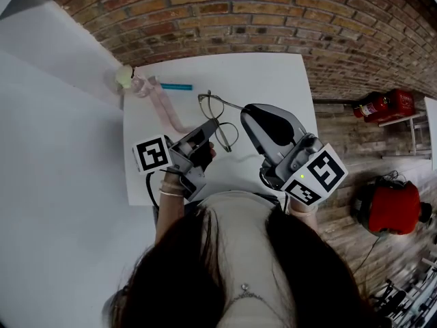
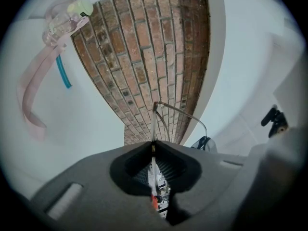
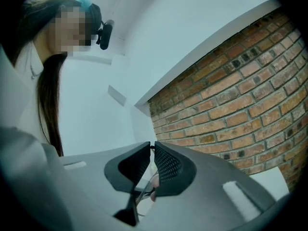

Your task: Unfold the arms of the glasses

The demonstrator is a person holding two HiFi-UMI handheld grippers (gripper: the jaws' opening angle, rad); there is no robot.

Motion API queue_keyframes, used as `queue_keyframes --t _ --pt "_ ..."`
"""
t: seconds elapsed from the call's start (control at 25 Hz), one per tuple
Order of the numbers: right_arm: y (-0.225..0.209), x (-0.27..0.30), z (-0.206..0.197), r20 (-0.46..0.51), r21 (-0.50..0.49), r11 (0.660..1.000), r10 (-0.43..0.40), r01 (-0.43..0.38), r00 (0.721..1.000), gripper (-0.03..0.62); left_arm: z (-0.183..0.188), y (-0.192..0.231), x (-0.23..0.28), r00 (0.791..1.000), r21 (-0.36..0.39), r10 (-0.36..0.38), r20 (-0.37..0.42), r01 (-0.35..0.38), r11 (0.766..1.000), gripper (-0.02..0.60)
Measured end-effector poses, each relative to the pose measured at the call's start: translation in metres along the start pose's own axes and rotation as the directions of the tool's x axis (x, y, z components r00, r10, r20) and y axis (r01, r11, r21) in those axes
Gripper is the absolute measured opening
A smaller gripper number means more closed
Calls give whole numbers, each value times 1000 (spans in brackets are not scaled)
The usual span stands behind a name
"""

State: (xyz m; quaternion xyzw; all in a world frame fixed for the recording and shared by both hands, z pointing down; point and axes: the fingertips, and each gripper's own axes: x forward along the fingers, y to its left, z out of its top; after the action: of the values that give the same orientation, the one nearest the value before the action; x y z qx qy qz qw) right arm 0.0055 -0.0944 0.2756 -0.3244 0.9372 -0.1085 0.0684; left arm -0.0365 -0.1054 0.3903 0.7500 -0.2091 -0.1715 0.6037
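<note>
Both grippers pinch the thin wire-framed round glasses (image 1: 218,119).
Left gripper (image 1: 214,131) on a lens rim (image 1: 236,134); right gripper (image 1: 247,112) on the arm (image 1: 233,104) (it runs rightward).

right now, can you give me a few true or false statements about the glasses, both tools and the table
1. The left tool is shut on the glasses. True.
2. The right tool is wide open and empty. False: its jaws are closed on a thin part of the glasses.
3. A teal stick lies on the table beside a pink strap. True.
4. The wall beyond the table is white tile. False: it is brick.
5. The glasses lie flat on the table, untouched. False: both tools hold them.
</note>
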Motion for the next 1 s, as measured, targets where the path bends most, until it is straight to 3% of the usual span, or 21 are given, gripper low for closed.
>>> queue_keyframes --t 0.48,0.76,1.0 --pt "-5 1 5 13 7 1000 -17 17 1000 32 -6 5 2 999 15 27 -25 -26 1000 21" --pt "-9 0 5 16 13 1000 -27 27 1000 34 -8 20 -2 993 116 104 -60 -96 989 21" --pt "-13 -1 7 23 22 999 -34 33 999 34 -10 21 -1 989 142 123 -78 -112 984 21"
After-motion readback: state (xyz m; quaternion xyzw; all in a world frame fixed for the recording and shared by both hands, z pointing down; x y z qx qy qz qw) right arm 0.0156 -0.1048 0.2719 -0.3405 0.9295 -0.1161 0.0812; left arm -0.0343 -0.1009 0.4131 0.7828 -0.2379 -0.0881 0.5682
